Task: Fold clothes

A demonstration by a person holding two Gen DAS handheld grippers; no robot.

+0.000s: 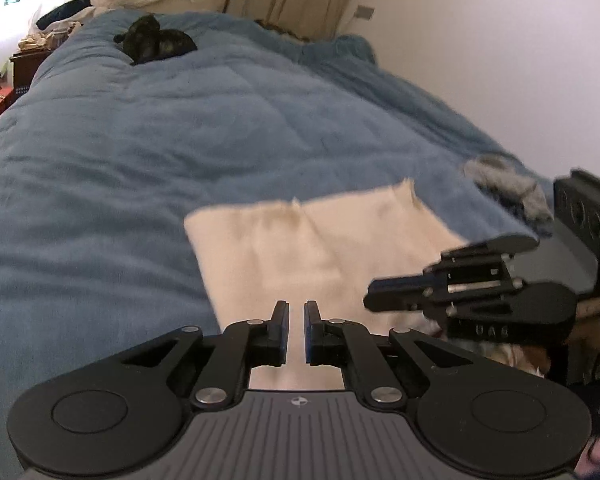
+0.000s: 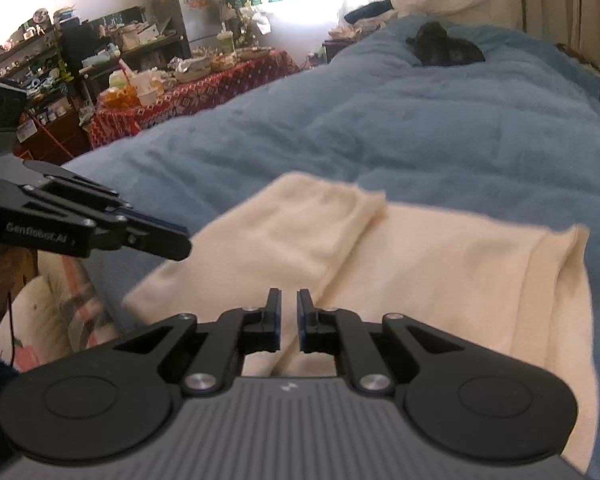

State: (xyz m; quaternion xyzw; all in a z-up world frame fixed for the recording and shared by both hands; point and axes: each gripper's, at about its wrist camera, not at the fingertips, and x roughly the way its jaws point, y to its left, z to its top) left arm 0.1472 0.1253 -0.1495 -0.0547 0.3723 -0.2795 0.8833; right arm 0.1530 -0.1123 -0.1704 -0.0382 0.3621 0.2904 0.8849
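Left gripper (image 1: 297,312) and right gripper (image 2: 289,300), each with jaws drawn to a narrow slit and nothing between them, poised above a cream garment (image 2: 440,256) lying flat on a blue blanket (image 1: 160,136) at the bed's near edge. Right view alone: a folded sleeve (image 2: 300,224), a cluttered table with red patterned cloth (image 2: 204,92). Both views: a dark bundle (image 1: 156,42) near the pillows; left view: a pale wall (image 1: 500,60).

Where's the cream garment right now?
The cream garment lies flat on the blue blanket at the bed's near edge, just ahead of both grippers in both wrist views, far from the dark cat by the pillows.
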